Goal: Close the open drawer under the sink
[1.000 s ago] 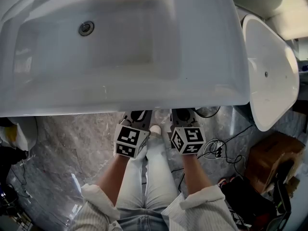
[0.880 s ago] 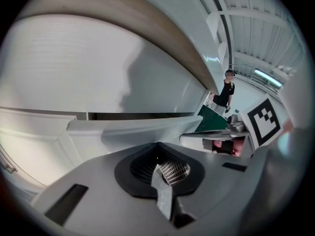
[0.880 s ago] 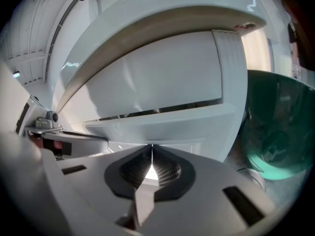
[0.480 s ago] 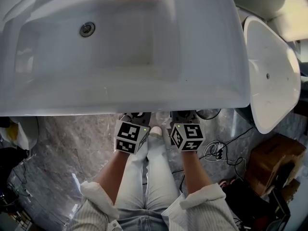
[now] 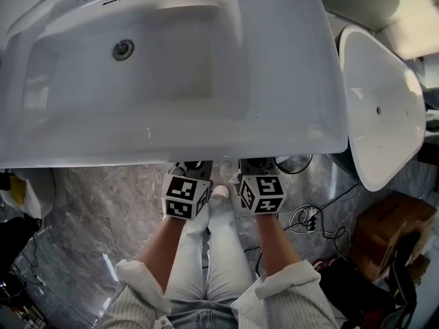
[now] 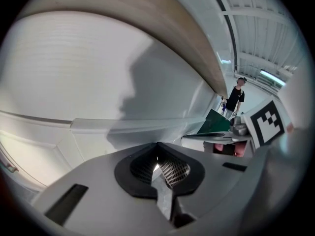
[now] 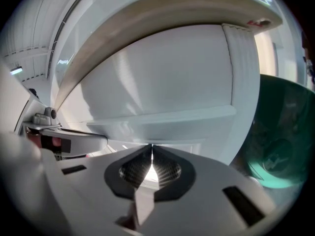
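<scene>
The left gripper (image 6: pixel 158 165) and right gripper (image 7: pixel 150 165), jaws pressed together and holding nothing, point at the drawer (image 7: pixel 157 77) front under the sink's (image 5: pixel 171 139) front edge. It looks pushed in, or nearly; little seems left.

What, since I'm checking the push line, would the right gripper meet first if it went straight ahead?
Most likely the flat white drawer front, around its raised horizontal ledge. The right gripper, tongs shut, points squarely at it; how much gap remains is unclear.
</scene>
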`<move>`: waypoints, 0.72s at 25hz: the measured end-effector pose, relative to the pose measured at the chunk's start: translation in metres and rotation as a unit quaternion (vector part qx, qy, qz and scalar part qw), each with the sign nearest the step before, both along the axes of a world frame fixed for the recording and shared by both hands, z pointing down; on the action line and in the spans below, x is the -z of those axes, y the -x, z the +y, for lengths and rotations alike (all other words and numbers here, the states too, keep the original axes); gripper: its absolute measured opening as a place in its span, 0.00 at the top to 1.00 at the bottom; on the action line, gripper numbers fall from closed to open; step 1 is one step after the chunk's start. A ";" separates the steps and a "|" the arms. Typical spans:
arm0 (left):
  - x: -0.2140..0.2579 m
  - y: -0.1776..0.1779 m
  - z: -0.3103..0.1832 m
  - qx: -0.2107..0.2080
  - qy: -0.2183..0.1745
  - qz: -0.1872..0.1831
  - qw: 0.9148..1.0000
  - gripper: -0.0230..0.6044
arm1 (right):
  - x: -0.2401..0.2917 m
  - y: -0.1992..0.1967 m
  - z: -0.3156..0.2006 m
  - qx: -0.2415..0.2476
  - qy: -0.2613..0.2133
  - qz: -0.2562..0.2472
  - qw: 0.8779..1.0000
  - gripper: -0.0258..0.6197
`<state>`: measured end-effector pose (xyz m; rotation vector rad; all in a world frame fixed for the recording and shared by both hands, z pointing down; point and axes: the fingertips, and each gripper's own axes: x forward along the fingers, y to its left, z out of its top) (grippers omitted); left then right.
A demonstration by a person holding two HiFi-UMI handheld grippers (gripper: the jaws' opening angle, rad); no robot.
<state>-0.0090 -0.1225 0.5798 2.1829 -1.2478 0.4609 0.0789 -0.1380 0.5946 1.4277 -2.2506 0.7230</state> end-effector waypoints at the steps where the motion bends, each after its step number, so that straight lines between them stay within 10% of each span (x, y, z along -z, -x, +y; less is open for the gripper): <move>1: 0.002 0.000 0.001 0.002 -0.004 0.002 1.000 0.94 | 0.000 0.000 0.001 0.000 0.002 -0.001 1.000 0.94; 18: 0.060 -0.028 0.046 0.007 -0.026 0.016 1.000 0.94 | 0.051 -0.004 0.054 0.044 0.019 -0.020 0.999 0.94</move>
